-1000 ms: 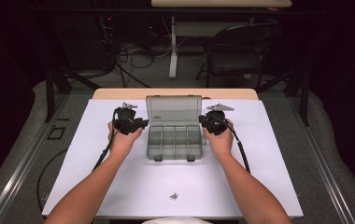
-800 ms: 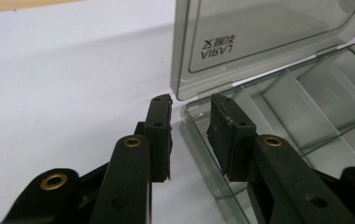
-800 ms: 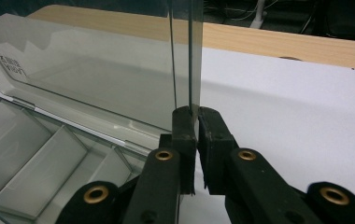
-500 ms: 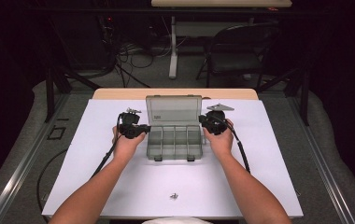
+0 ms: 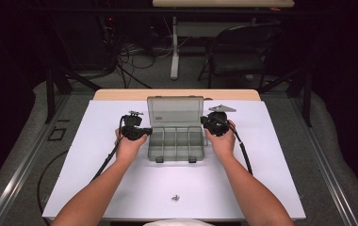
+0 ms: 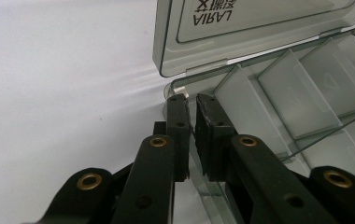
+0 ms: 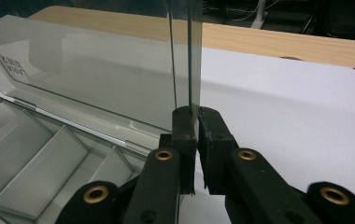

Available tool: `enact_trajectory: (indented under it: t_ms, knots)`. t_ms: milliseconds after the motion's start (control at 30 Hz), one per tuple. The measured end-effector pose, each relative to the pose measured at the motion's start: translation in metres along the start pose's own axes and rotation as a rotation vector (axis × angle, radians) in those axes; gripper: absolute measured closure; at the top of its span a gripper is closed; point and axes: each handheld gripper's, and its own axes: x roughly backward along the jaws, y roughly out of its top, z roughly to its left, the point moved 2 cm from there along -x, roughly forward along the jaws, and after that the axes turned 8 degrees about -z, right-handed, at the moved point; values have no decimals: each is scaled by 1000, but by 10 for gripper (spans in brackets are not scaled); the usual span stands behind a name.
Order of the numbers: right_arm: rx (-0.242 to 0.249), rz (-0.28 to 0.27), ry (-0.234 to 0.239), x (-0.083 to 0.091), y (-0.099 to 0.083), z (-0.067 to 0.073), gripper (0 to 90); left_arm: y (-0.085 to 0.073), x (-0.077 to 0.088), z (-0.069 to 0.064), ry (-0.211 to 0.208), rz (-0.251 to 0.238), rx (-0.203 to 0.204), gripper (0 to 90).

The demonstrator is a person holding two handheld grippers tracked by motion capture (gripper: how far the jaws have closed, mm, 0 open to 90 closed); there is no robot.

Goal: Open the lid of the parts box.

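Left gripper (image 5: 145, 133) moved in, jaws closed on organizer box (image 5: 175, 141) wall

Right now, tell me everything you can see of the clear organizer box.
The organizer box is smoky translucent plastic, lying flat on the white table with its hinged lid open and tilted back. Thin dividers split the tray into compartments that look empty; two latches sit on its near edge. The lid bears printed lettering. The left claw has just been closing over the tray's left wall, and the right claw is shut on the lid's right edge.
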Motion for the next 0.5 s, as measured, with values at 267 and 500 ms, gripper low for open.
enact_trajectory:
  t_ms: [267, 500]
  knots:
    - [-8, -2, -1, -1, 0, 0, 855, -1, 0, -1, 11, -4, -12, 844]
    - [-20, -2, -8, -1, 0, 0, 855, -2, 0, -3, 25, -15, -8, 848]
